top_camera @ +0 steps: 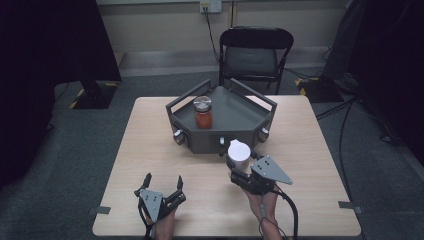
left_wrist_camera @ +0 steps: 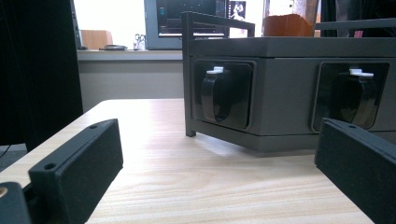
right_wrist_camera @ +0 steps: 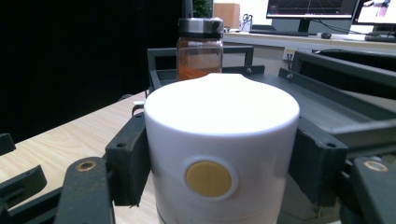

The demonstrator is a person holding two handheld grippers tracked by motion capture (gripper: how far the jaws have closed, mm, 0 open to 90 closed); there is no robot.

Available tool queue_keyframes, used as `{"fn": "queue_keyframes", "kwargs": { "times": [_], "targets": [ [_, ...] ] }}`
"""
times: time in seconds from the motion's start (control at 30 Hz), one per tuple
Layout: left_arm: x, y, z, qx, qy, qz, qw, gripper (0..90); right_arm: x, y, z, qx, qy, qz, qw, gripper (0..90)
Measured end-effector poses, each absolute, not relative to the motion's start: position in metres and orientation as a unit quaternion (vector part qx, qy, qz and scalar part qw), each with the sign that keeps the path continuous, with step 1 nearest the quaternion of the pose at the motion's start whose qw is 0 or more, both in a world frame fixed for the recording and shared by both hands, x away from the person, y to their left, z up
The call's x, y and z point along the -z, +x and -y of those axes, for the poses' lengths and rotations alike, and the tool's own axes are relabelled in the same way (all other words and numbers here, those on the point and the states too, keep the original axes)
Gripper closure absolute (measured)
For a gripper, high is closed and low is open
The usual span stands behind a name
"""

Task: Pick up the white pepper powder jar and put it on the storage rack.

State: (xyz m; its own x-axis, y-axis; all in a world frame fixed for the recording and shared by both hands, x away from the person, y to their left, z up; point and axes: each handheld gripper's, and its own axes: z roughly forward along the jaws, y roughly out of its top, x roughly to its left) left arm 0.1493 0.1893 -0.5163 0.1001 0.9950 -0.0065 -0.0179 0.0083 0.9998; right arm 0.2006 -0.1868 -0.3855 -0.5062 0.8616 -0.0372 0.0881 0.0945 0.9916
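White canister [top_camera: 239,152] is sitting clenched in the right claw [top_camera: 238,170] at centre frame; left claw [top_camera: 162,182] is resting released at lower left.

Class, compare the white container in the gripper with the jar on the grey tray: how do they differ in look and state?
The white container is opaque with a yellow dot; the jar is clear glass showing orange contents under a metal lid. The container is clamped by the right gripper, short of the tray; the jar stands free on it. Both are upright cylinders.
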Motion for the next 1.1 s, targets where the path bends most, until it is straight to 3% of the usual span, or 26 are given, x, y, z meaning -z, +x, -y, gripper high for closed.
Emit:
{"fn": "queue_keyframes", "kwargs": {
  "times": [1.1],
  "targets": [
    [0.516,0.149,-0.190,-0.476,0.519,-0.471,0.532,0.6,0.325,0.258,0.186,-0.584,0.348,-0.650,0.338,30.3]
  ]
}}
